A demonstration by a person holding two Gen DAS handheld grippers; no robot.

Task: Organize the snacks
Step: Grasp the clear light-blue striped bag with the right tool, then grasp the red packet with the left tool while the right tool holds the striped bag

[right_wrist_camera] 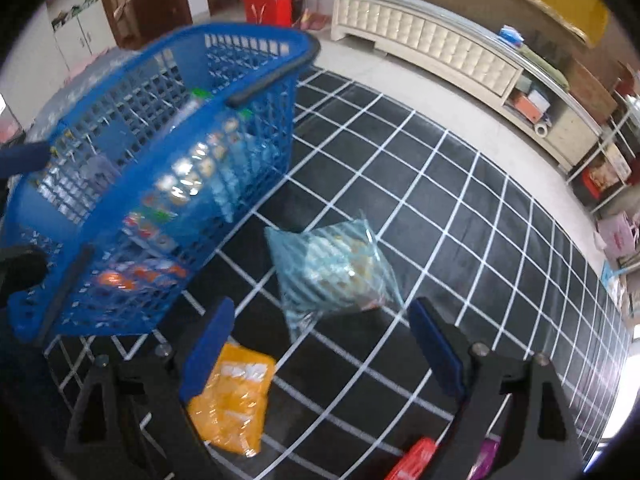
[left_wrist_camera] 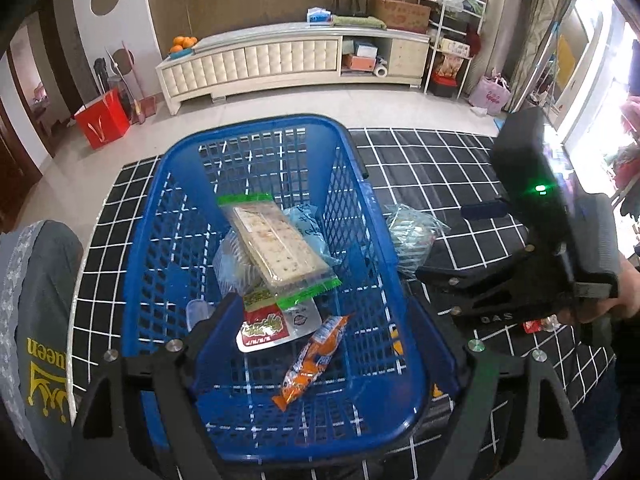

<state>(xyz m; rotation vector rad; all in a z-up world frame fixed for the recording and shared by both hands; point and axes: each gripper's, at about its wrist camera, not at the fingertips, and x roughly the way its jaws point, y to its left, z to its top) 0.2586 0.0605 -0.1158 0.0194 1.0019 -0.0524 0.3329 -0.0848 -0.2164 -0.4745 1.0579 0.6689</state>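
A blue plastic basket (left_wrist_camera: pixel 256 128) stands on a black grid-patterned cloth (left_wrist_camera: pixel 440 168). Inside lie a cracker pack with green ends (left_wrist_camera: pixel 276 248), a red packet (left_wrist_camera: pixel 264 330) and an orange wrapper (left_wrist_camera: pixel 312 360). My left gripper (left_wrist_camera: pixel 328 344) hangs open over the basket's near end, holding nothing. In the right wrist view my right gripper (right_wrist_camera: pixel 320 344) is open above the cloth, just short of a teal striped bag (right_wrist_camera: pixel 332 268) that lies beside the basket (right_wrist_camera: pixel 248 30). An orange-yellow packet (right_wrist_camera: pixel 232 396) lies under its left finger. The right gripper (left_wrist_camera: pixel 456 242) also shows beside the basket.
A red packet (right_wrist_camera: pixel 412 460) and a purple one (right_wrist_camera: pixel 486 456) lie at the cloth's near edge. A grey garment with yellow print (left_wrist_camera: pixel 40 320) is left of the basket. A long cream cabinet (left_wrist_camera: pixel 288 60) and a red bag (left_wrist_camera: pixel 102 120) stand on the tiled floor beyond.
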